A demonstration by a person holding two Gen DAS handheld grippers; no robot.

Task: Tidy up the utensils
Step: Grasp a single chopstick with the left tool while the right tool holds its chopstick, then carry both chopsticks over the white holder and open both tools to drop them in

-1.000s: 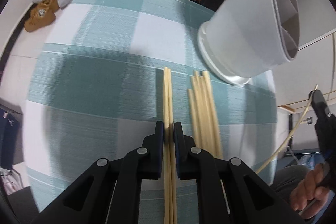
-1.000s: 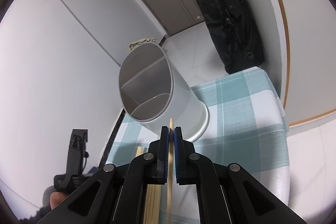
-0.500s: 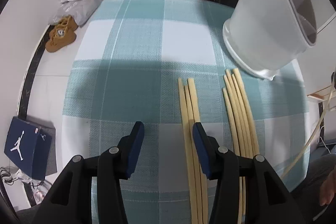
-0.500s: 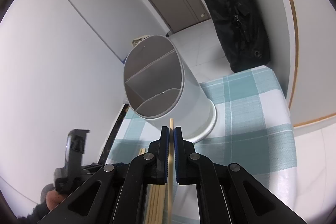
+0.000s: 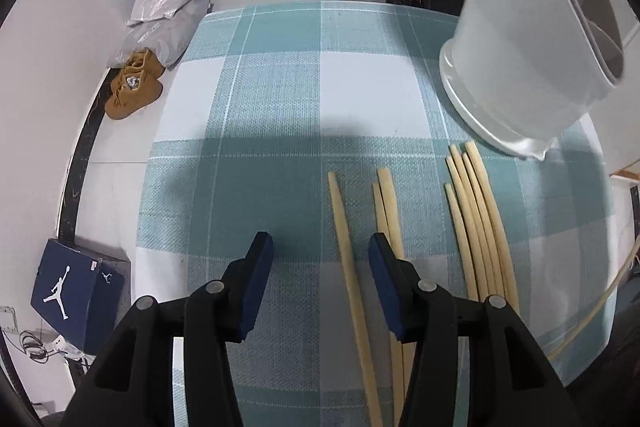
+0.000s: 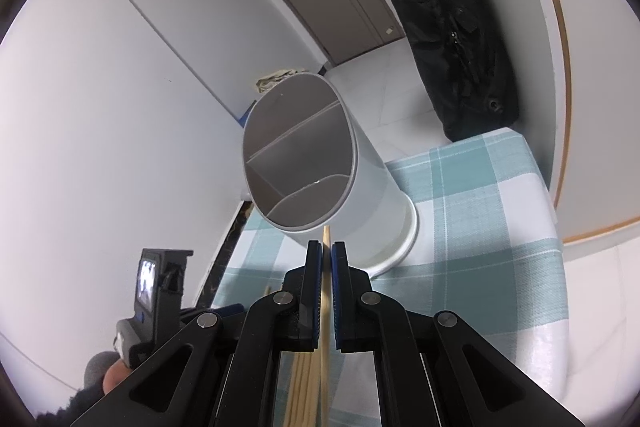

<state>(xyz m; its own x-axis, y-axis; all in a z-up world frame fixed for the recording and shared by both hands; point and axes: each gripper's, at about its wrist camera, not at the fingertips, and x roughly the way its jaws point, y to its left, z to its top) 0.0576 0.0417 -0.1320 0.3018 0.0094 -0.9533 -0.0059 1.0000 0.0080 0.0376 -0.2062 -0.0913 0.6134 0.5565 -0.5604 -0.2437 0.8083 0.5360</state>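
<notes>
Chopsticks point(image 5: 386, 211) part-hidden behind left gripper point(image 5: 320, 247) | right gripper point(image 6: 326, 253) pinches chopstick point(image 6: 327, 239)

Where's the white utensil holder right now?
In the left wrist view the white utensil holder stands at the tablecloth's far right corner, just beyond the four-chopstick bundle; its compartments look empty.

My worktop point(image 5: 280, 99) wears a teal-and-white checked cloth. On it lie a lone chopstick point(image 5: 348, 267), a pair of chopsticks point(image 5: 386, 211) just beside it, and a bundle of four chopsticks point(image 5: 476, 219) further right, near the white divided holder point(image 5: 516, 75) standing at the corner.
</notes>
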